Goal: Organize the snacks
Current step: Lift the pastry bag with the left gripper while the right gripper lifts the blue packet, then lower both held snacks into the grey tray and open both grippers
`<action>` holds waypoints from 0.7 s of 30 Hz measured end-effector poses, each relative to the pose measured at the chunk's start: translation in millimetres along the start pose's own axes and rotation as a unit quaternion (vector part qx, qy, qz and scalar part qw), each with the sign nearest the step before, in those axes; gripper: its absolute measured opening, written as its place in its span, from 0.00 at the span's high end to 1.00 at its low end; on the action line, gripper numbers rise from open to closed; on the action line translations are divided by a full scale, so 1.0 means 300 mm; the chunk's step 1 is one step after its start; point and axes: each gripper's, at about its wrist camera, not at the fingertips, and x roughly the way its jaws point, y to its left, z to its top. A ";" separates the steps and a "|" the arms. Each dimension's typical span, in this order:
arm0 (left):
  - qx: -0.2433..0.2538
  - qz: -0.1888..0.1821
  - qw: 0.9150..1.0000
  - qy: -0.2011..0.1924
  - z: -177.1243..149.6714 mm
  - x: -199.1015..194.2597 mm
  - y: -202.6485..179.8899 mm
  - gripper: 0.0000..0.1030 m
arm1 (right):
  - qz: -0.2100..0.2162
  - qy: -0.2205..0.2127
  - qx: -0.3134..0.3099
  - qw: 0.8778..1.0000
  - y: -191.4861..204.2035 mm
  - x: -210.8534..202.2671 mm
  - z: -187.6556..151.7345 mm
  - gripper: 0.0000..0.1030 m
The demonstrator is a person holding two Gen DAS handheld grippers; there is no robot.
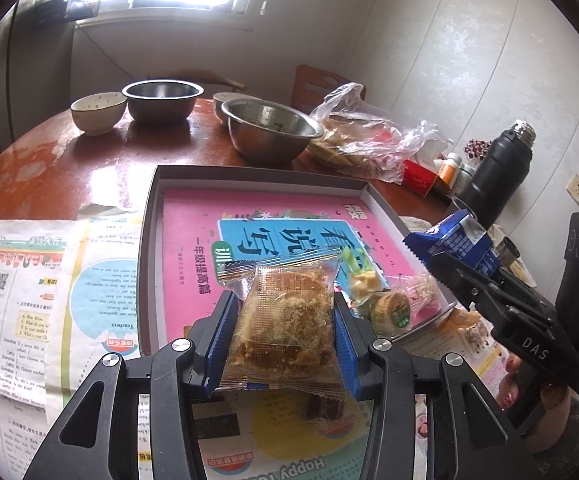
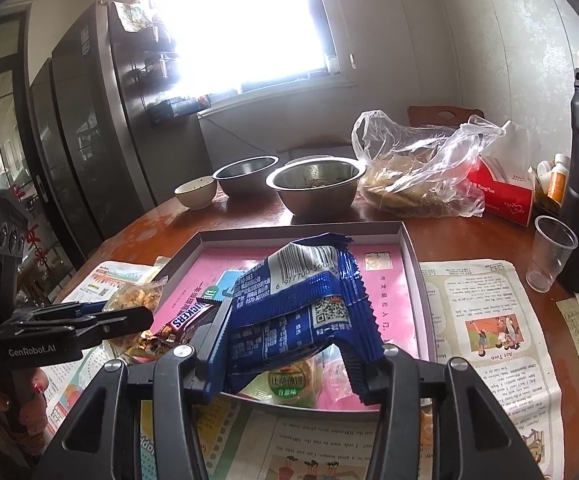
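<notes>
Left gripper (image 1: 283, 330) clamped on clear-wrapped crumbly pastry (image 1: 285, 320), pads pressing both sides, packet held above near edge of grey tray (image 1: 151, 240). Right gripper (image 2: 285, 344) clamped on crumpled blue snack packet (image 2: 309, 300), held over tray's near right part. Tray lined with pink book (image 1: 193, 248); small wrapped snacks (image 1: 393, 304) piled in tray's near right corner, Snickers bar (image 2: 191, 316) among them. Tray sits on newspaper (image 1: 21, 292) on red-brown surface (image 1: 101, 160). Steel bowls (image 1: 271, 130), plastic bag (image 1: 373, 136), black flask (image 1: 497, 172) toward surface's far edge.
</notes>
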 end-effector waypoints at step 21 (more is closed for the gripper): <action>-0.007 0.024 0.999 0.020 -0.013 0.086 0.042 0.54 | -0.027 0.024 0.045 0.998 -0.096 0.086 -0.002 0.53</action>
